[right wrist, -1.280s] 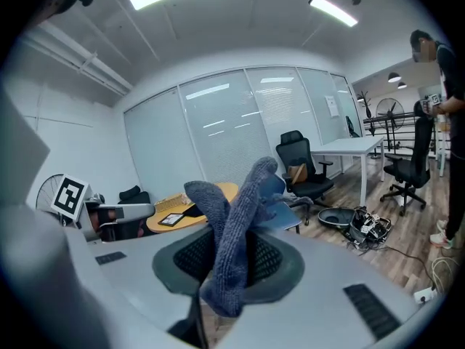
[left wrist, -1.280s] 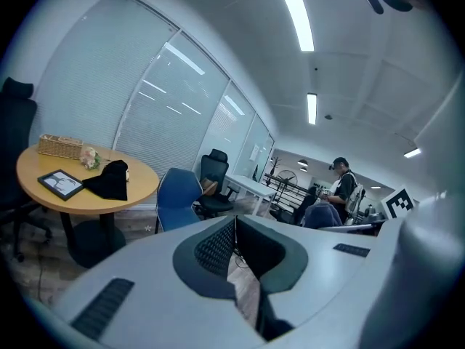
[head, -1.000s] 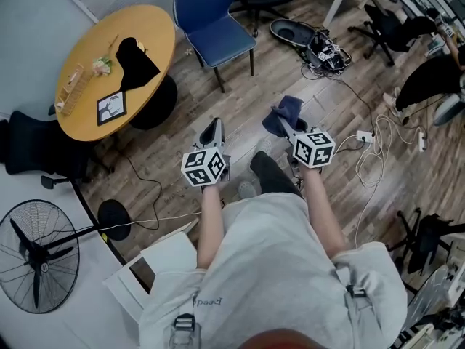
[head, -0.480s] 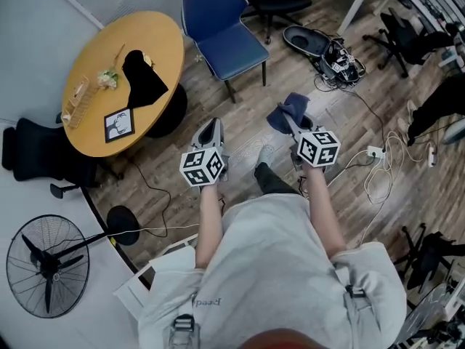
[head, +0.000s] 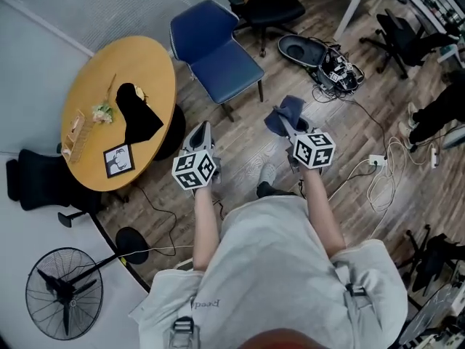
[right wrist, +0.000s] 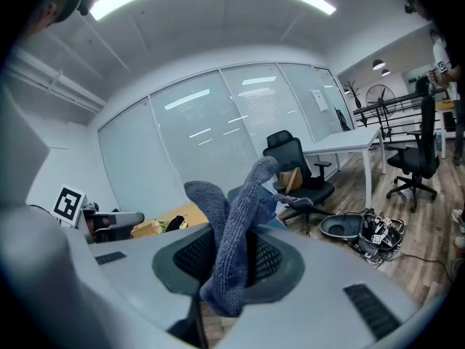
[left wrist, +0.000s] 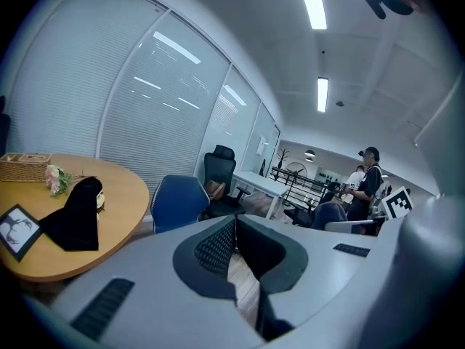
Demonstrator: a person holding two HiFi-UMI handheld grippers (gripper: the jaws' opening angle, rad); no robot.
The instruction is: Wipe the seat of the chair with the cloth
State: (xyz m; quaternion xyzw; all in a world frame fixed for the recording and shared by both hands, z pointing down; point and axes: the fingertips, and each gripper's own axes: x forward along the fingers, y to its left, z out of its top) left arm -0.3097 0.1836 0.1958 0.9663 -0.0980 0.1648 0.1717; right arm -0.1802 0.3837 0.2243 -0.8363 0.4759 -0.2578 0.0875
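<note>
Person facing the blue chair, cloth in the right gripper.
A wooden floor carries a round yellow bench on the left, and the chair stands just beside it, well apart from both grippers. The left gripper hangs over the floor, jaws pressed together with nothing between them. The right gripper is clamped on the blue-grey cloth, which bunches up above its jaws, off the seat.

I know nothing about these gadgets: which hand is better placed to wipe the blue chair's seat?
Right. The right tongs are shut on the cloth; the left tongs are shut and empty. The chair stands ahead of both.
</note>
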